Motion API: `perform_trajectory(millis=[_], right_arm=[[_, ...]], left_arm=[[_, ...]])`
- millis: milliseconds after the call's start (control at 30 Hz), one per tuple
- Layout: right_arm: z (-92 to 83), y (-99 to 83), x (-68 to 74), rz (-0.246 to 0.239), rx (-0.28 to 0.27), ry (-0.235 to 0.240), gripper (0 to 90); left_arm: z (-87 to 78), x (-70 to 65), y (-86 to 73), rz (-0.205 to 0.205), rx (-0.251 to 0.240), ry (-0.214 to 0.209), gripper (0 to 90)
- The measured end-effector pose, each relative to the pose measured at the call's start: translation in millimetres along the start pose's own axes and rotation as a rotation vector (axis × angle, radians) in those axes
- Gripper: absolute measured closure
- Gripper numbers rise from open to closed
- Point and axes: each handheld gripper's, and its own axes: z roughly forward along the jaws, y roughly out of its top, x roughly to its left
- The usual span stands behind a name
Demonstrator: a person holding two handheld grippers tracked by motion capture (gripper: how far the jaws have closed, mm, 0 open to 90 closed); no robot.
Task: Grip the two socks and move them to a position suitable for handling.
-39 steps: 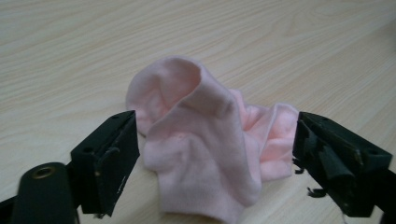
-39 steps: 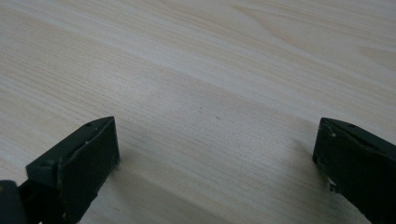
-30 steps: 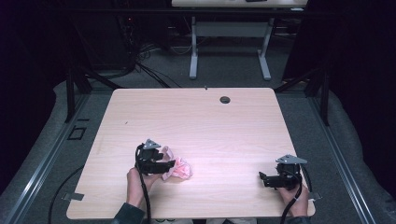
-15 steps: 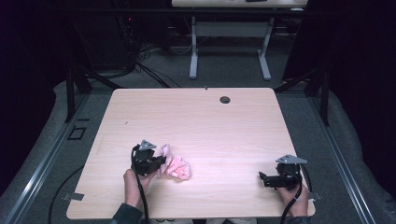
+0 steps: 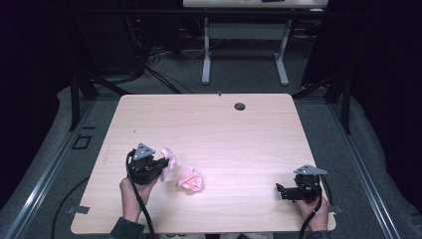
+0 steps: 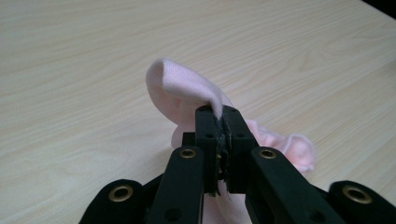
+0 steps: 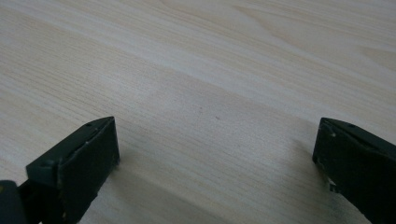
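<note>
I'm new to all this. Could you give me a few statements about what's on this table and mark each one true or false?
1. The left tool is clamped shut on a soft pink cloth piece. True.
2. The right tool also grips pink cloth. False: its jaws stand open with bare tabletop between them.
3. A second crumpled pink cloth piece lies on the light wooden table, beside the left tool. True.
4. The crumpled piece sits next to the right tool. False: it lies far nearer the left one.
5. A small dark round hole marks the table's far edge. True.
</note>
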Motion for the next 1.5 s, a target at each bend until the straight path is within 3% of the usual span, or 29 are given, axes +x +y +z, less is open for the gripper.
perform_trajectory(millis=[200,400,667,833,967,1000,1067,1200,1267,1333,1400,1433,1500], right_arm=[[0.0,0.0,0.0,0.000,0.000,0.000,0.0],[0.0,0.0,0.0,0.000,0.000,0.000,0.0],[0.0,0.0,0.0,0.000,0.000,0.000,0.0],[0.0,0.0,0.0,0.000,0.000,0.000,0.0],[0.0,0.0,0.0,0.000,0.000,0.000,0.0],[0.0,0.0,0.0,0.000,0.000,0.000,0.0],[0.0,0.0,0.0,0.000,0.000,0.000,0.0],[-0.1,0.0,0.0,0.001,0.001,0.000,0.0],[-0.1,0.0,0.0,0.001,0.001,0.000,0.0],[-0.1,0.0,0.1,0.001,0.001,0.000,0.0],[-0.1,0.0,0.0,0.001,0.001,0.000,0.0],[-0.1,0.0,0.1,0.001,0.001,0.000,0.0],[0.0,-0.1,0.0,0.001,0.000,0.000,0.0]], left_arm=[[-15.2,-25.1,17.0,0.072,-0.047,-0.042,86.9],[-15.4,-46.1,27.4,0.119,-0.060,-0.099,86.8],[5.3,-81.9,35.7,0.191,-0.032,-0.205,86.8],[18.3,-96.4,35.6,0.204,-0.010,-0.258,86.8],[40.2,-115.8,28.8,0.227,0.049,-0.329,86.7],[40.2,-115.8,28.8,0.227,0.049,-0.329,86.7],[57.1,-124.6,19.5,0.229,0.103,-0.368,86.7],[75.7,-130.0,7.5,0.224,0.161,-0.386,86.5],[92.2,-132.6,-5.0,0.214,0.217,-0.393,86.4],[100.0,-134.8,-11.7,0.214,0.244,-0.371,85.6],[102.9,-134.2,-14.1,0.215,0.256,-0.377,80.4],[105.1,-133.8,-16.9,0.191,0.268,-0.375,75.2],[101.9,-132.3,-16.6,0.183,0.259,-0.359,59.6]])
